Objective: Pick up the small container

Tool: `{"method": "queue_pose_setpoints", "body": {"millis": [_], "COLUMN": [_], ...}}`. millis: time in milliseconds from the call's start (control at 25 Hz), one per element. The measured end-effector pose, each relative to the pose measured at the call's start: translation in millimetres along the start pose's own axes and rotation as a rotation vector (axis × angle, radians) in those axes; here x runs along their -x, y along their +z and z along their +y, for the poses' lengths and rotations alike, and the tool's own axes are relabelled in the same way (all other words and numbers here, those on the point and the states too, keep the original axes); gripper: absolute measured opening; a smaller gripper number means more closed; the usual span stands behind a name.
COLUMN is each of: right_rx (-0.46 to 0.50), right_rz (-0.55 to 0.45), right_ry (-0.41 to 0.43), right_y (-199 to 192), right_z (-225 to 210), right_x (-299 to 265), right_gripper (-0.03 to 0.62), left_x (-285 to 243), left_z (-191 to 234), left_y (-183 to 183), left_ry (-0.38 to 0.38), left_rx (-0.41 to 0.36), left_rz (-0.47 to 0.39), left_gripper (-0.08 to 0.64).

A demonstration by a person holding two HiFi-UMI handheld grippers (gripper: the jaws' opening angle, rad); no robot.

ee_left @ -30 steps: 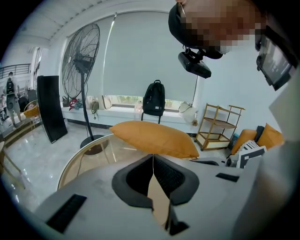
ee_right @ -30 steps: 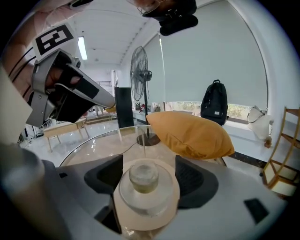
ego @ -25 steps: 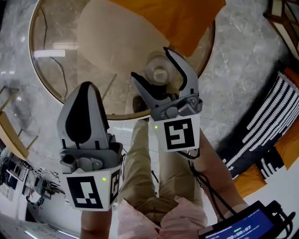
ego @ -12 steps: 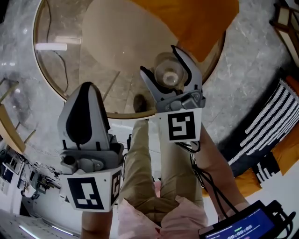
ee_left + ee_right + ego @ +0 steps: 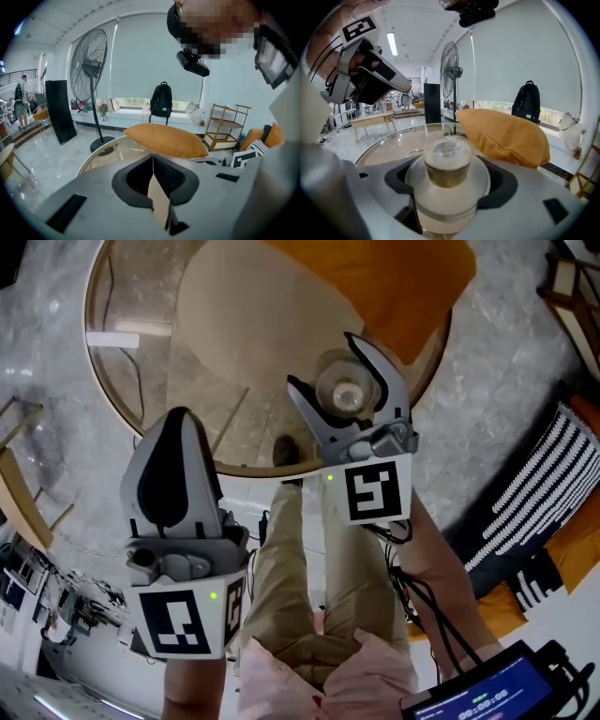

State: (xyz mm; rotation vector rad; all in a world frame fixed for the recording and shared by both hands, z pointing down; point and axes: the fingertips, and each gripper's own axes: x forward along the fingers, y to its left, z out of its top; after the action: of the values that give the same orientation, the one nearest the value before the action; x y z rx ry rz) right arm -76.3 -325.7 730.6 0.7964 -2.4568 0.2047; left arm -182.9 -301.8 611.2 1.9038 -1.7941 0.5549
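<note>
Step in hand: the grasp, with the lift about to start. The right gripper (image 5: 328,369) has its jaws closed round the small container (image 5: 342,395), pads pressing both sides of the wide lower body in the right gripper view. The container sits over the near edge of the round glass table (image 5: 122,399), just beside the orange cushion (image 5: 394,287). I can't tell if its base is off the glass yet.

The container is a clear jar with a narrower lid on top. It stands upright with the long axis vertical and the lid pointing up (the head view looks almost straight down onto the lid). The jaws reach in from the person's side, across that axis.

The left gripper (image 5: 176,427) is closed on nothing, its jaws meeting at the seam. It is parked low and well apart from the container, taking no part.

Next move, as I read it: a straight vertical lift with the jar kept level. The walls look smooth and rounded, so slip is the risk. Hold the squeeze and steer clear of the cushion.
</note>
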Motion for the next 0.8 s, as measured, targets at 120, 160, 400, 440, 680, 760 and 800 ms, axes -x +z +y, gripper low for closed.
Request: {"method": "queue_pose_setpoints", "body": {"millis": [120, 160, 400, 440, 680, 760, 800], "right_rx": [-0.009, -0.011, -0.002, 0.003, 0.023, 0.039, 0.047], "right_rz": [-0.017, -0.023, -0.069, -0.072, -0.103, -0.124, -0.131], "right_ry": [0.012, 0.012, 0.013, 0.017, 0.024, 0.022, 0.019], "right_y": [22.4, 29.8, 69.4, 74.4, 112.1, 129.2, 137.2], "right_z": [8.0, 9.5, 15.3, 18.1, 34.5, 38.3, 39.5], "right_x": [8.3, 11.7, 33.1, 37.6, 67.2, 77.1, 82.3], "right_gripper": [0.341, 0.341, 0.341, 0.341, 0.342, 0.342, 0.342], "left_x": [15.9, 21.0, 48.4, 53.6, 88.2, 100.5, 106.2], "left_z": [7.3, 9.1, 11.4, 11.3, 11.5, 12.7, 12.9], "left_y": [10.7, 14.6, 35.1, 37.6, 60.6, 67.4, 71.2], "left_ry": [0.002, 0.003, 0.006, 0.006, 0.008, 0.017, 0.019], "left_rx": [-0.006, -0.009, -0.023, -0.024, -0.029, -0.035, -0.036], "left_rz": [-0.019, -0.026, -0.079, -0.085, -0.143, -0.157, -0.166], "left_gripper": [0.014, 0.013, 0.014, 0.013, 0.013, 0.013, 0.013]}}
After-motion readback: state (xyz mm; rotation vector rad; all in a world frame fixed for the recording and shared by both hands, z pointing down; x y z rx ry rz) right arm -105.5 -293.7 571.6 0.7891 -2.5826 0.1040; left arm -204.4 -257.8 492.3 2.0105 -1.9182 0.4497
